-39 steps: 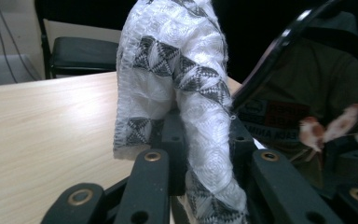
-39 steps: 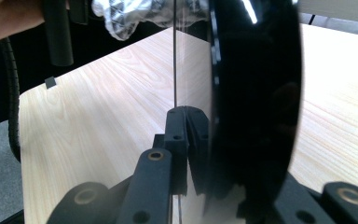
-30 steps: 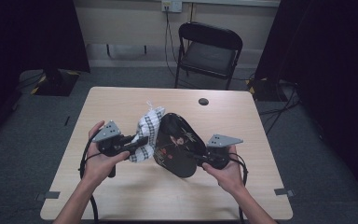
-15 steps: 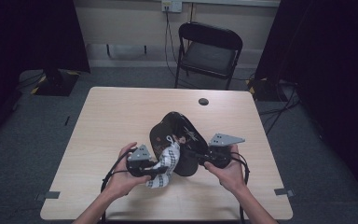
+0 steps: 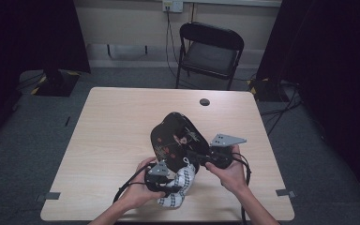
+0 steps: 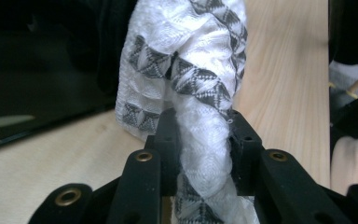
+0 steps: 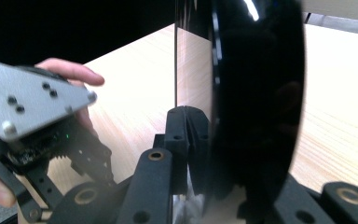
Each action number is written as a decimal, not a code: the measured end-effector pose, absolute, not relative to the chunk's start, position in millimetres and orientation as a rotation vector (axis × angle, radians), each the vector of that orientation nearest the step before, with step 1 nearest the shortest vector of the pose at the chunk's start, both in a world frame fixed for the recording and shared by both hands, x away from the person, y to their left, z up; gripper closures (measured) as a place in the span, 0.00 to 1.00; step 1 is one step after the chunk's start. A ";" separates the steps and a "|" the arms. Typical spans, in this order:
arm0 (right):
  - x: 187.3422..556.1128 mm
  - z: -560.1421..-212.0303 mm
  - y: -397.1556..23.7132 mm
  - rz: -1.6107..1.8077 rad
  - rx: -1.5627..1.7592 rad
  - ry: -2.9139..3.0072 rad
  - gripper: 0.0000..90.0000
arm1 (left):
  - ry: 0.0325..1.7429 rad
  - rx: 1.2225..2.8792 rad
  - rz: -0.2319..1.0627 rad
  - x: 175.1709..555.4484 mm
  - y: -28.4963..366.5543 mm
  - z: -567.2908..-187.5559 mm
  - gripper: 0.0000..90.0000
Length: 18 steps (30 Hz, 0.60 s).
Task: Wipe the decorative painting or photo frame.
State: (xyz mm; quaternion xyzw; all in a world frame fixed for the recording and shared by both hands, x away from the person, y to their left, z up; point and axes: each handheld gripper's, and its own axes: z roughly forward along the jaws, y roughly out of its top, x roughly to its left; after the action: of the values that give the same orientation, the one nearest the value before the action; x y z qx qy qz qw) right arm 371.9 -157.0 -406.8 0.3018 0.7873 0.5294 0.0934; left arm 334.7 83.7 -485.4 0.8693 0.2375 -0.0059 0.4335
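A glossy black oval plate (image 5: 176, 136) with a small pattern is held tilted above the table, and my right gripper (image 5: 199, 157) is shut on its near right rim. In the right gripper view the plate (image 7: 256, 93) stands edge-on and hides one jaw of the right gripper (image 7: 200, 140). A white cloth (image 5: 176, 187) with grey triangle bands hangs bunched at the plate's near edge. My left gripper (image 5: 168, 180) grips it. In the left gripper view the cloth (image 6: 191, 70) fills the gap of the left gripper (image 6: 200, 140), whose jaws have just been opening with the cloth still pressed between them.
The light wooden table (image 5: 122, 117) has a small dark round disc (image 5: 205, 101) near its far edge. A black folding chair (image 5: 211, 51) stands behind the table. Both hands work close to the table's near edge.
My left hand has carried the cloth from the plate's far left side down to its near edge, close to the table front. The right hand and the plate have stayed put.
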 end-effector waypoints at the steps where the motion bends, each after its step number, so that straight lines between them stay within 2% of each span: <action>1: 371.9 -406.9 -157.0 1.571 0.895 2.336 0.89 | 0.597 2.166 -0.007 335.1 83.4 -486.6 0.74; 3: 372.0 -406.9 -157.0 1.571 0.895 2.336 0.89 | 0.605 2.163 0.005 336.2 83.5 -487.9 0.68; 5: 372.2 -406.9 -157.3 1.573 0.897 2.338 0.88 | 0.617 2.154 0.017 337.2 84.1 -488.0 0.58; 12: 372.5 -407.3 -158.0 1.575 0.893 2.342 0.83 | 0.571 2.098 0.025 340.3 90.2 -478.2 0.41; 18: 371.4 -406.2 -159.7 1.597 0.894 2.330 0.78 | 0.584 2.034 0.085 346.6 104.6 -458.3 0.37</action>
State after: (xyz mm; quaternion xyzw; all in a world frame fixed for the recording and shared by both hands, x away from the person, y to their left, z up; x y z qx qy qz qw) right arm 371.4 -159.7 -406.2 0.3005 0.7833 0.5369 0.0890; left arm 346.6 104.6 -458.3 0.8372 0.2405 0.0351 0.4899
